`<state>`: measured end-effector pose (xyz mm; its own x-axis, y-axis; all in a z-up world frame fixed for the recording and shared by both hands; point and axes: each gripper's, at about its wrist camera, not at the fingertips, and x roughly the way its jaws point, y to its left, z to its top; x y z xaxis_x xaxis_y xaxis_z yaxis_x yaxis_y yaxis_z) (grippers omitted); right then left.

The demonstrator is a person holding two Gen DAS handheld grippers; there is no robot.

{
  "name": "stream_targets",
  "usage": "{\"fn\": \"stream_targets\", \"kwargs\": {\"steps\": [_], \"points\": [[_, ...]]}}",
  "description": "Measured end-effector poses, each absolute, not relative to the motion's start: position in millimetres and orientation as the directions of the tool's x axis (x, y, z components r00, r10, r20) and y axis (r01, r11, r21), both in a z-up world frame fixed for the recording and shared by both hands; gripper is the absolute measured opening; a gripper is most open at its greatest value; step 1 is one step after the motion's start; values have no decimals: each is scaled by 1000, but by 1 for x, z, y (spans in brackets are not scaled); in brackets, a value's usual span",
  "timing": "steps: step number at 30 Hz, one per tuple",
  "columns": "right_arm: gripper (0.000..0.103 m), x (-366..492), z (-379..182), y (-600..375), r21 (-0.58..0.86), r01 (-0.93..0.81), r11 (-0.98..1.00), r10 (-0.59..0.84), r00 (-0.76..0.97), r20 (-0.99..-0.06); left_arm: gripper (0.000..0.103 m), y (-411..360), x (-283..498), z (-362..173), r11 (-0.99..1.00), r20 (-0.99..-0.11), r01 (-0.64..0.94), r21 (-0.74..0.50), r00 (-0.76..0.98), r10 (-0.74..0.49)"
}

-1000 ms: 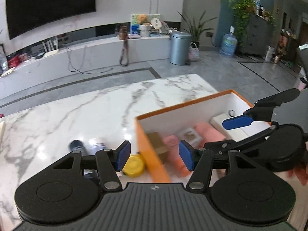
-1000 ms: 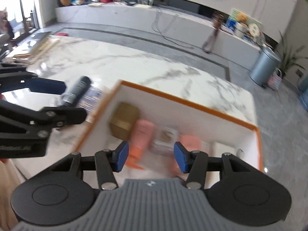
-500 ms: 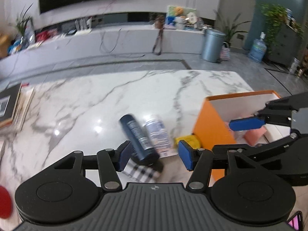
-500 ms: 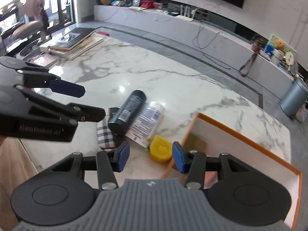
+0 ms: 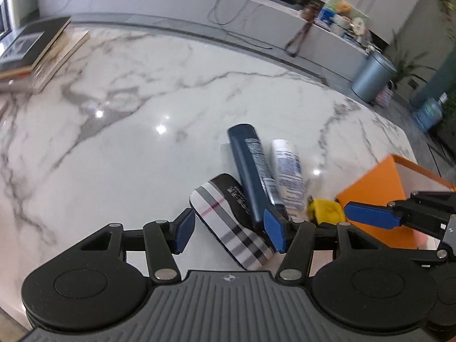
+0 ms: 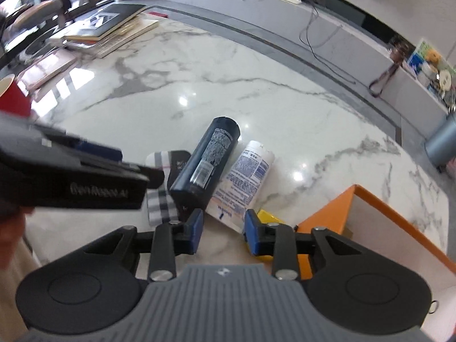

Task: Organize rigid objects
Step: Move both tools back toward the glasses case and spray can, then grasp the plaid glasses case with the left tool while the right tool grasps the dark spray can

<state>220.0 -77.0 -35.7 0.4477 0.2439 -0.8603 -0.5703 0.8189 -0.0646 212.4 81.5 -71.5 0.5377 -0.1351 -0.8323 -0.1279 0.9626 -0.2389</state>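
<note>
On the marble table (image 5: pixel 114 148) lie a plaid case (image 5: pixel 225 222), a dark blue bottle (image 5: pixel 250 176), a white tube (image 5: pixel 287 171) and a yellow object (image 5: pixel 327 211), all beside an orange box (image 5: pixel 373 193). My left gripper (image 5: pixel 230 232) hovers open just above the plaid case, one finger on each side of it. My right gripper (image 6: pixel 224 232) is near the white tube's (image 6: pixel 245 176) flat end. Its jaws are closing to a narrow gap and the pads press on nothing. The dark bottle (image 6: pixel 208 159) rests partly on the plaid case (image 6: pixel 159 205).
A stack of books (image 5: pixel 37 54) lies at the table's far left, and a red cup (image 6: pixel 11 97) stands near its left edge. The orange box's white inside (image 6: pixel 382 228) opens at the right. Beyond the table are a low ledge and a grey bin (image 5: pixel 370 79).
Both views have swung left from the orange box to the loose items. The left gripper has come down over the plaid case. The right jaws have narrowed.
</note>
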Motion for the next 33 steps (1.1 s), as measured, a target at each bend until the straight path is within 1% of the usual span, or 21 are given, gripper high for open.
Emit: {"fn": "stream_targets", "kwargs": {"steps": [3,9,11,12,13,15,19,20,23,24,27,30,33], "points": [[32,238,-43,-78,-12,-500,866,241,438,-866,66,89,217,-82,950,-837,-181,-256,533,-124],[32,267,-56,-75,141,-374,917,297,401,-867,66,105,220,-100,899,-826,-268,-346,541,-157],[32,272,-60,-71,189,-358,914,325,373,-869,58,107,219,-106,891,-836,-293,-347,527,-152],[32,274,-62,-68,199,-357,913,331,359,-873,56,108,219,-108,889,-840,-298,-349,519,-156],[32,275,-64,-64,202,-359,911,332,349,-876,55,110,220,-111,883,-843,-306,-355,512,-162],[32,278,-67,-59,204,-365,909,334,340,-879,55,114,219,-114,868,-838,-319,-380,515,-177],[34,284,-73,-56,227,-350,909,340,306,-889,53,121,216,-114,856,-833,-346,-385,529,-160],[38,285,-76,-55,236,-339,911,341,295,-893,52,123,216,-115,851,-831,-351,-391,532,-163],[39,285,-78,-53,221,-342,913,331,305,-893,52,127,214,-115,839,-826,-359,-408,536,-172],[38,283,-78,-50,204,-360,910,324,313,-893,52,128,213,-115,839,-826,-361,-408,537,-171],[37,281,-76,-47,146,-401,905,285,316,-905,54,122,213,-114,865,-830,-330,-379,535,-159],[37,281,-77,-52,136,-417,899,274,292,-916,57,117,213,-112,882,-835,-306,-358,528,-155],[37,276,-77,-58,135,-433,891,274,276,-921,58,121,211,-113,869,-840,-312,-383,508,-188]]}}
